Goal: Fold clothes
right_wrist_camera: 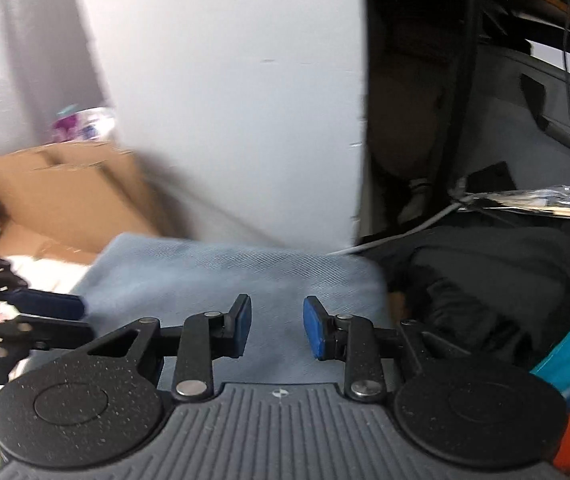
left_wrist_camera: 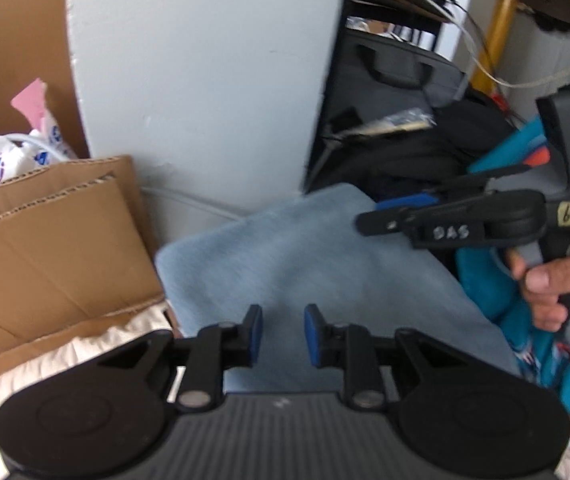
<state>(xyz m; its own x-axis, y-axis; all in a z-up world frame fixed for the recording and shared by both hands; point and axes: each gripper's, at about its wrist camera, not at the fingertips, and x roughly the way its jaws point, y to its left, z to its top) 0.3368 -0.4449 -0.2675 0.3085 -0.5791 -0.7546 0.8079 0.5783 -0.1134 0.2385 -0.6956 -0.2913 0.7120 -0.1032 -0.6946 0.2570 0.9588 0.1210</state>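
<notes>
A folded light blue cloth [left_wrist_camera: 305, 264] lies flat in front of a white pillar and also fills the middle of the right wrist view [right_wrist_camera: 213, 276]. My left gripper [left_wrist_camera: 283, 336] hovers over its near part, open, with nothing between the blue pads. My right gripper [right_wrist_camera: 277, 328] is open over the same cloth, its jaws empty. In the left wrist view the right gripper [left_wrist_camera: 369, 214] reaches in from the right above the cloth's far right corner, held by a hand [left_wrist_camera: 541, 288]. The left gripper [right_wrist_camera: 81, 318] shows at the cloth's left edge. A teal garment [left_wrist_camera: 485, 292] lies to the right.
Cardboard boxes [left_wrist_camera: 53, 232] stand at the left, with a plastic bag [left_wrist_camera: 9, 160] behind them. A white pillar [left_wrist_camera: 205, 80] rises behind the cloth. Black bags [right_wrist_camera: 485, 280] and a grey case [left_wrist_camera: 397, 76] crowd the right. White quilted fabric [left_wrist_camera: 65, 360] lies at the lower left.
</notes>
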